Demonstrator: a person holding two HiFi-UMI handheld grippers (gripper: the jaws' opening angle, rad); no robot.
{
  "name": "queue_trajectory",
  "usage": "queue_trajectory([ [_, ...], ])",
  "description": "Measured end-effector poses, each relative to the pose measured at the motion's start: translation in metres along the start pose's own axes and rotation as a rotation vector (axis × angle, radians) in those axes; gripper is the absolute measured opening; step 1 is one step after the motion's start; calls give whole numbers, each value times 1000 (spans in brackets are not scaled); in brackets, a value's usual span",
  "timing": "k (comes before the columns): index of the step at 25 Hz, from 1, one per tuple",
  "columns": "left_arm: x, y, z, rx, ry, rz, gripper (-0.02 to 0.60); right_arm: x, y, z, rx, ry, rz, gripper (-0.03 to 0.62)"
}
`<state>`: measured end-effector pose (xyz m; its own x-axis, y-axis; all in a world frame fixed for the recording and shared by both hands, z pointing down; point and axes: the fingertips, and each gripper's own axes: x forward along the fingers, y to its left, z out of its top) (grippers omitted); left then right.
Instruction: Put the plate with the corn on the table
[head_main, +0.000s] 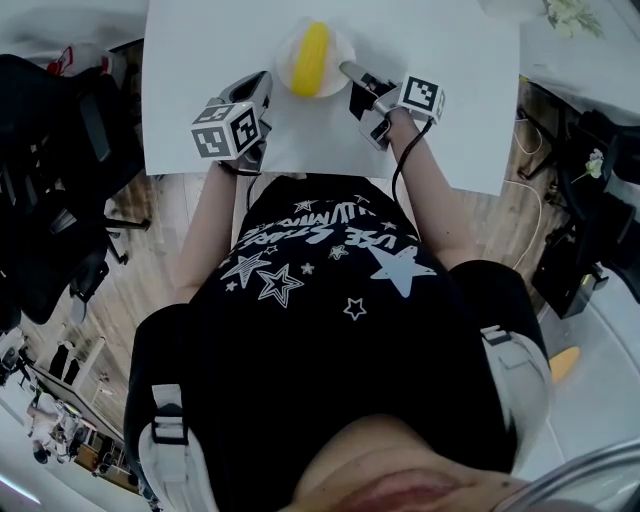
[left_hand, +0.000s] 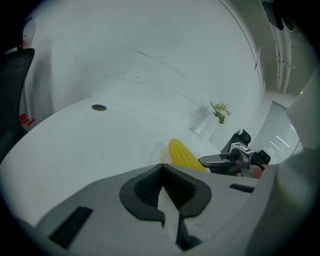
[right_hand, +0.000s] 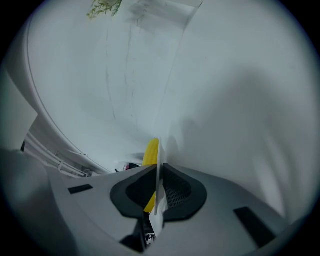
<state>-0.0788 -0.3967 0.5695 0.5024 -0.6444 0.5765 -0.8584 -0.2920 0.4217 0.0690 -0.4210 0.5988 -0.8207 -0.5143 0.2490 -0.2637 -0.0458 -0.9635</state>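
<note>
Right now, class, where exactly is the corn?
In the head view the corn lies on the white plate near the far edge of the table, between the left gripper and the right gripper, both clamped on its rim.

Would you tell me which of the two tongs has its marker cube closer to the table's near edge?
The left tongs: their cube sits nearer the table edge; the right tongs' cube lies farther in. Both grip the plate.
</note>
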Motion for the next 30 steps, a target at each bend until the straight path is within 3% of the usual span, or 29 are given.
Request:
queue_trajectory([
  [9, 0, -9, 1, 7, -4, 4, 6, -2, -6, -1, 13, 0, -73, 25],
  [19, 2, -13, 4, 24, -8, -3, 6, -1, -15, 3, -5, -38, -255, 18],
  [25, -3, -10, 6, 47, -3, -4, 6, 0, -16, 0, -101, -16, -404, 35],
  [30, -10, -9, 7, 54, -10, -8, 6, 1, -15, -5, -151, 12, -469, 44],
])
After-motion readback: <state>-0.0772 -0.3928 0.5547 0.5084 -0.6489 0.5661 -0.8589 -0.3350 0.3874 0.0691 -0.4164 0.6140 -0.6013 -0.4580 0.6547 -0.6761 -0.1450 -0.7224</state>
